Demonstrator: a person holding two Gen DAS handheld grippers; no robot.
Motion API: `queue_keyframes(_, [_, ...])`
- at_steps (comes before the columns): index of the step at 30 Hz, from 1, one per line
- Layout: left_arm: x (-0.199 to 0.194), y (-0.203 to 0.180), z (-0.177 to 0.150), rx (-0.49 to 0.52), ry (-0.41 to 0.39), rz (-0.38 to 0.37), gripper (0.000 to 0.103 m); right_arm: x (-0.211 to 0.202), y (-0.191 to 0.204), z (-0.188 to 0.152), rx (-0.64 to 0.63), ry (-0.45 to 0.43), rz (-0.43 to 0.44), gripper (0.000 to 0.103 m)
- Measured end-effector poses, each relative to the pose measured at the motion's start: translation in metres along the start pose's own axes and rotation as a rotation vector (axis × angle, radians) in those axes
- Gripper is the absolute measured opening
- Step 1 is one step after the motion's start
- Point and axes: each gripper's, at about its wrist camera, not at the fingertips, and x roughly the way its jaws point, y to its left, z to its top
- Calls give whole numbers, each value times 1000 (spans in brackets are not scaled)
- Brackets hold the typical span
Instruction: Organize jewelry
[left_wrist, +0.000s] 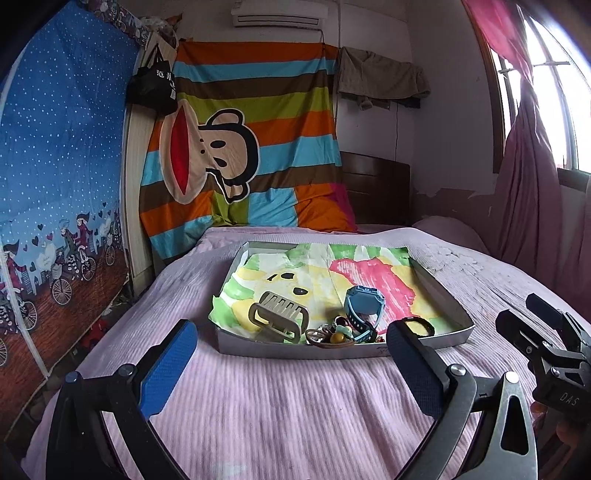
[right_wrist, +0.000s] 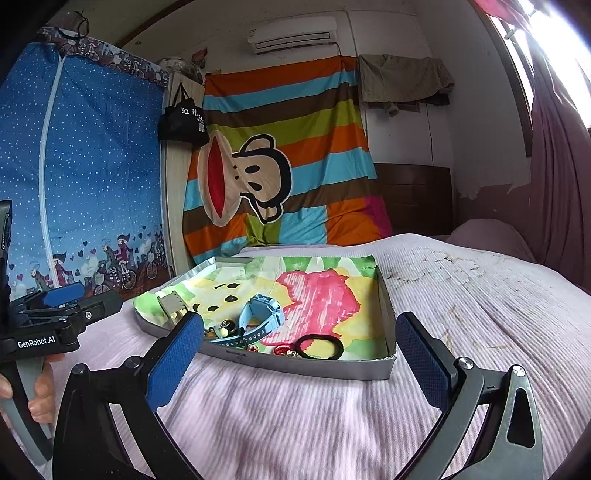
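A: Nearest to us, both tools hang over the pink ribbed bedspread (left_wrist: 288, 413). Our left gripper (left_wrist: 291, 339) has its blue-padded jaws spread wide with nothing between them; our right gripper (right_wrist: 299, 350) is spread just as wide and holds nothing either.

B: And the jewelry?

A: Just beyond the fingertips, inside the shallow grey tray (right_wrist: 314, 363) lying on the bedspread. Neither tool touches it. In the left wrist view the tray's near wall sits between our two pads.

B: What do we see in the tray?

A: A crayon-coloured paper lining (right_wrist: 317, 295) covers its floor. Along the near edge we have a grey hair claw clip (left_wrist: 279, 317) at the left, then a small heap of beads and hair ties (left_wrist: 338, 332), with the light blue watch (right_wrist: 258, 319) standing on its strap right behind the heap. To the right lies a black hair tie (right_wrist: 319, 347), flat, with small red and gold pieces (right_wrist: 284, 349) just beside it.

B: Farther back?

A: A striped monkey-print blanket (left_wrist: 255, 140) hangs behind the bed.
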Motion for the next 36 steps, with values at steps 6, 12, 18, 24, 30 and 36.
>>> queue_keyframes(6, [-18,0,-8,17,-12,4,103,-20,3,-4,-5,-1,2,102])
queue_keyframes(12, [-32,3,-16,15,-16,7,103,-36,0,-7,12,-3,1,102])
queue_keyframes(18, [-46,7,-23,9,-23,4,103,-46,2,-11,15,6,5,102])
queue_keyframes(24, [-59,6,-32,31,-29,3,103,-55,7,-20,14,16,11,102])
queue_keyframes(30, [-66,7,-40,15,-24,-5,103,-65,9,-29,9,19,11,102])
queue_keyframes(36, [-71,11,-49,-6,-17,-31,103,-73,11,-38,1,28,11,102])
